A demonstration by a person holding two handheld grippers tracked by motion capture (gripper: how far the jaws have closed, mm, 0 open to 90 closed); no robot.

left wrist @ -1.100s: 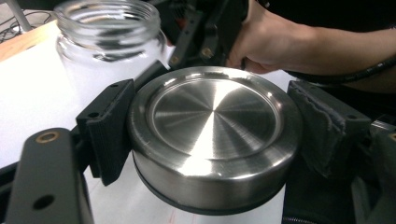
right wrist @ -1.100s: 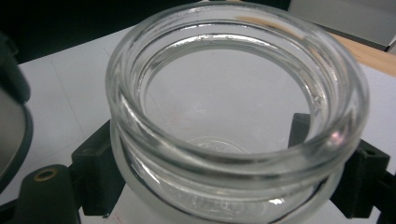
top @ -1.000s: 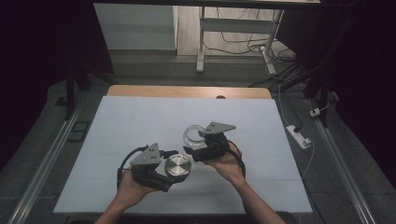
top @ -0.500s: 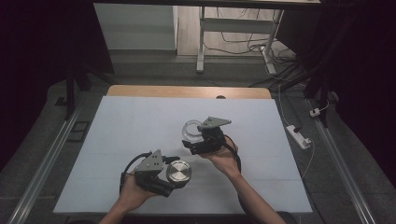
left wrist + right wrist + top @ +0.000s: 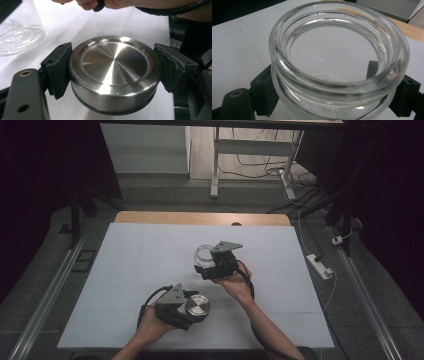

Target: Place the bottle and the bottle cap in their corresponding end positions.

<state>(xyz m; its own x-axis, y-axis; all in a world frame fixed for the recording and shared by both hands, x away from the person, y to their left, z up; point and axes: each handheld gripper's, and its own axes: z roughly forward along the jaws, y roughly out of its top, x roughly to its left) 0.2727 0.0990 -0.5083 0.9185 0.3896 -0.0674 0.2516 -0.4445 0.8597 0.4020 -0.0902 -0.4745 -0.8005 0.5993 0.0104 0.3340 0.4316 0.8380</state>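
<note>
A pale blue-white rectangular surface (image 5: 125,285) fills the middle of the high view, a strip of bare light wood (image 5: 165,217) showing along its upper edge. A clear round glass jar (image 5: 204,254) stands on it just right of centre.

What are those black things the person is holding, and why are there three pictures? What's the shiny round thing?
A person sits at a white table holding a tool in each hand. Each is a hand-held gripper: two black jaws that pinch things. One picture looks down from above. The other two come from small cameras riding on each tool, so things look big. The left hand-held gripper pinches a shiny metal lid. The right hand-held gripper pinches a clear glass jar, open at the top. Lid and jar are apart.
</note>
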